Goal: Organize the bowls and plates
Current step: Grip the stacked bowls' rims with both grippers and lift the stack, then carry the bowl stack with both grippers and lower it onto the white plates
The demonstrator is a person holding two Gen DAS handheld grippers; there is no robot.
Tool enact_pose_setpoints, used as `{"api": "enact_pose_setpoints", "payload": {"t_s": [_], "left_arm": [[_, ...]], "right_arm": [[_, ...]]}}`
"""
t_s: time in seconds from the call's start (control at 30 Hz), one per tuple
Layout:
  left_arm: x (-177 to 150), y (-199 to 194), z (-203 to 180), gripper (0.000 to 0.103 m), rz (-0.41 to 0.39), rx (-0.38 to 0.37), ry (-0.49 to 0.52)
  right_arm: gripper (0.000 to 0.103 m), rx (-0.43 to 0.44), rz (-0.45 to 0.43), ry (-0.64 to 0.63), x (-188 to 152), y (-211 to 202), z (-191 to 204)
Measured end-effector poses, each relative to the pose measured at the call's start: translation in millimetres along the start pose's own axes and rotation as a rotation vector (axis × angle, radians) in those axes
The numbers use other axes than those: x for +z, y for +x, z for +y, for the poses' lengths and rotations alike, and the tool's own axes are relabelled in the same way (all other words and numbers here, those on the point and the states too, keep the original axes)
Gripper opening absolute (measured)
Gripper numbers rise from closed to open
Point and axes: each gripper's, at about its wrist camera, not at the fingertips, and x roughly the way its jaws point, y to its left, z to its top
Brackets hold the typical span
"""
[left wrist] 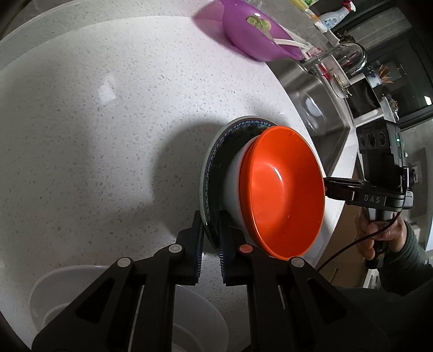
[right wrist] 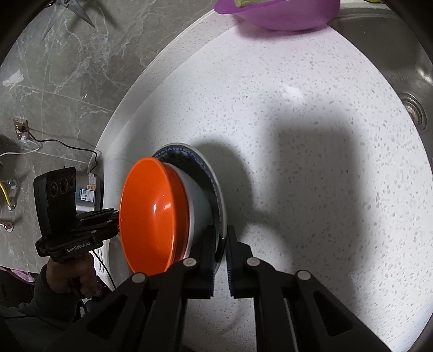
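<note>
Speckled white stone counter (left wrist: 94,135); both grippers' fingers (left wrist: 209,230) (right wrist: 222,243) clench the blue-patterned plate (left wrist: 213,162) under glossy orange bowl (left wrist: 281,195).

I see a white speckled counter (left wrist: 108,135) with a stainless sink (left wrist: 319,108) beside it, a chrome faucet (left wrist: 351,54) and spray bottle (left wrist: 335,16) behind, and grey marble floor (right wrist: 67,67) with cables (right wrist: 67,149).
</note>
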Motion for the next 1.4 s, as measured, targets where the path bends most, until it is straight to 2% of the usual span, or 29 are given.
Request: {"api": "enact_pose_setpoints", "payload": {"t_s": [0.23,0.4,0.67,0.87,0.97,1.17,1.4], "left_arm": [[-5,-27,-4,0.006,-0.071,0.036,-0.068],[-27,-67,-3,0.006,-0.151,0.082,-0.144],[-85,-157,5,0.006,-0.289,0.164,-0.260],[-141,-203,23,0.006,-0.348,0.197,-0.334],[-174,-207,41,0.006,-0.354,0.190,-0.382],[-225,-188,74,0.006,-0.338,0.161,-0.461],[-243,-161,98,0.006,-0.316,0.141,-0.493]], "right_arm": [[0.011,0.031,0.042,-0.068,12,-6,16],[0.011,0.068,0.093,-0.174,23,-6,49],[0.011,0.161,0.151,-0.323,24,9,128],[0.011,0.190,0.196,-0.404,1,33,186],[0.011,0.177,0.233,-0.424,-17,55,205],[0.011,0.138,0.288,-0.419,-44,90,207],[0.011,0.090,0.314,-0.402,-59,118,200]]}}
